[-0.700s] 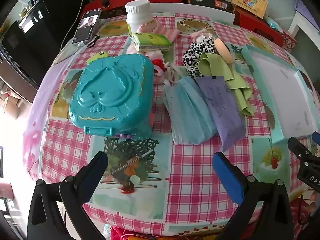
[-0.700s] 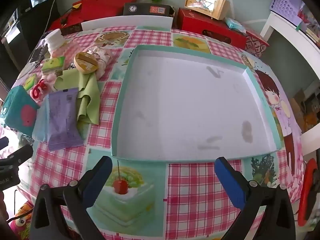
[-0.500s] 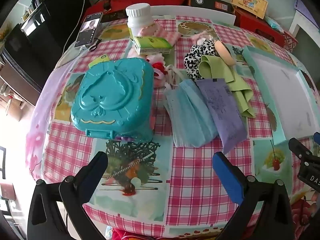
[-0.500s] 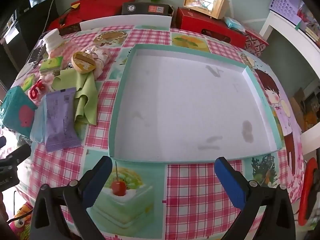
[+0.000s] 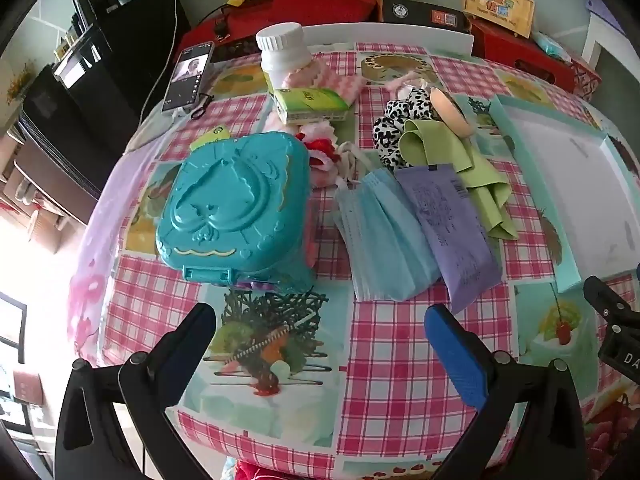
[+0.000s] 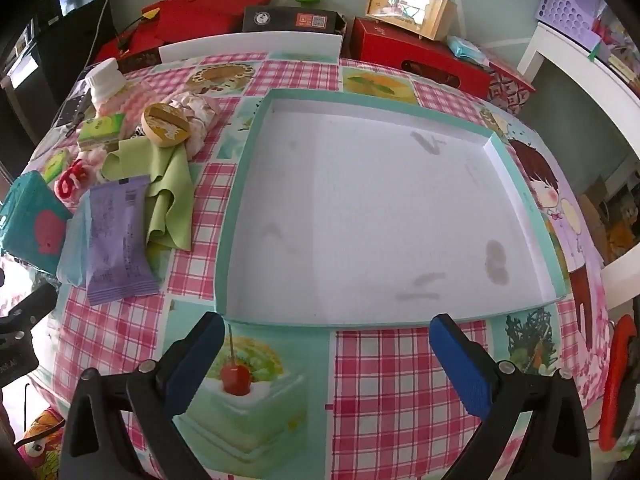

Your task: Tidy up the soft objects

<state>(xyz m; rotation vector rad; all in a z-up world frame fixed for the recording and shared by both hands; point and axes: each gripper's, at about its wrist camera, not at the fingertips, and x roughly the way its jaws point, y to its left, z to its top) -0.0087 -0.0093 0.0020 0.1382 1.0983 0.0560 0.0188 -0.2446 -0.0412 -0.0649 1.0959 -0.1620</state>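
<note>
Pink-check cloth covers the worktop (image 5: pixel 384 360). Nearest: L gripper (image 5: pixel 320 332) and R gripper (image 6: pixel 326 340), both wide apart, nothing btwn the jaws, above the cloth. Beyond the L one: teal case (image 5: pixel 236 208), blue masks (image 5: pixel 384 236) w/ purple packet (image 5: pixel 448 228) lying partly on them, green cloth (image 5: pixel 452 152) behind. Ahead of the R one: shallow teal-edged tray (image 6: pixel 230 232), holding nothing.
</note>
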